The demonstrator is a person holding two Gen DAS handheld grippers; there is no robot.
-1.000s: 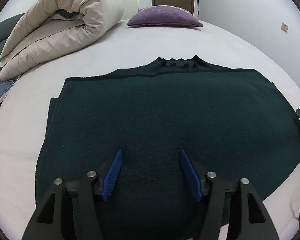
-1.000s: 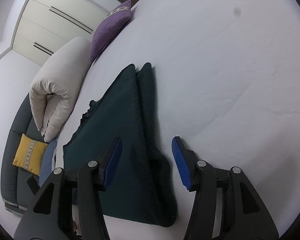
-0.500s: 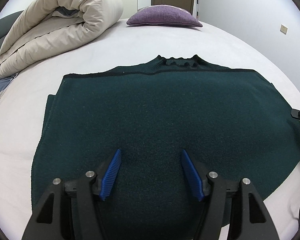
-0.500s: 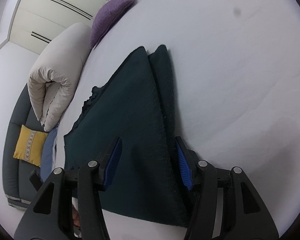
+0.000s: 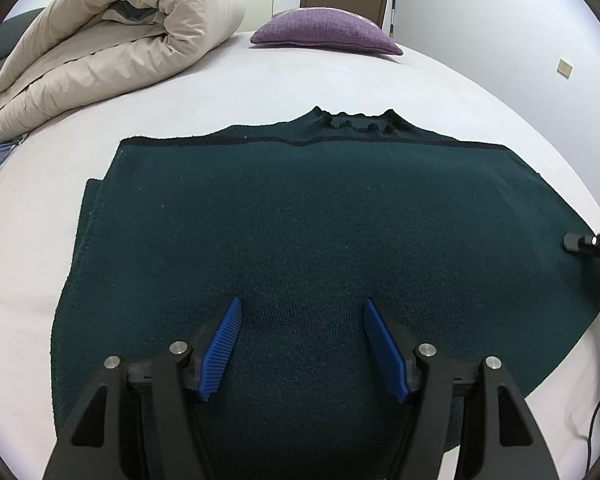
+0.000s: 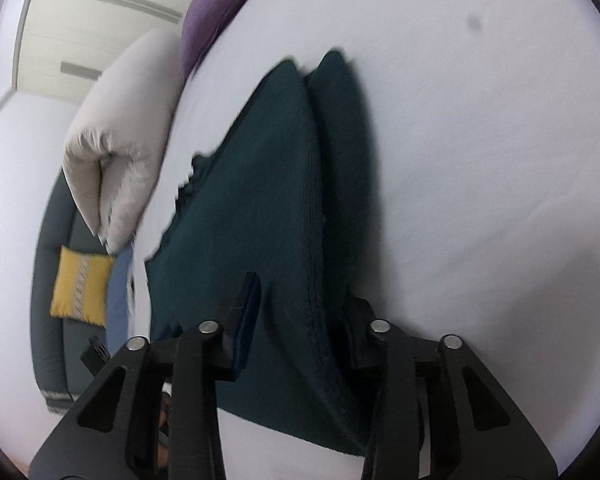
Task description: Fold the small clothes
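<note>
One dark green knitted sweater (image 5: 320,220) lies flat across the centre of a smooth white bed (image 5: 260,80), sleeves folded in, ribbed collar toward the top. The left gripper (image 5: 302,344) hovers over its lower middle, blue ridged pads spread apart. The right gripper (image 6: 300,320) straddles the sweater's thick folded edge, jaws apart. One rolled beige duvet (image 5: 112,44) sits upper left; one purple cushion (image 5: 326,32) top centre.

No legible text, labels, brands, numbers or signs in either wrist view; none readable on any visible surface, the right view being partly motion-blurred.
</note>
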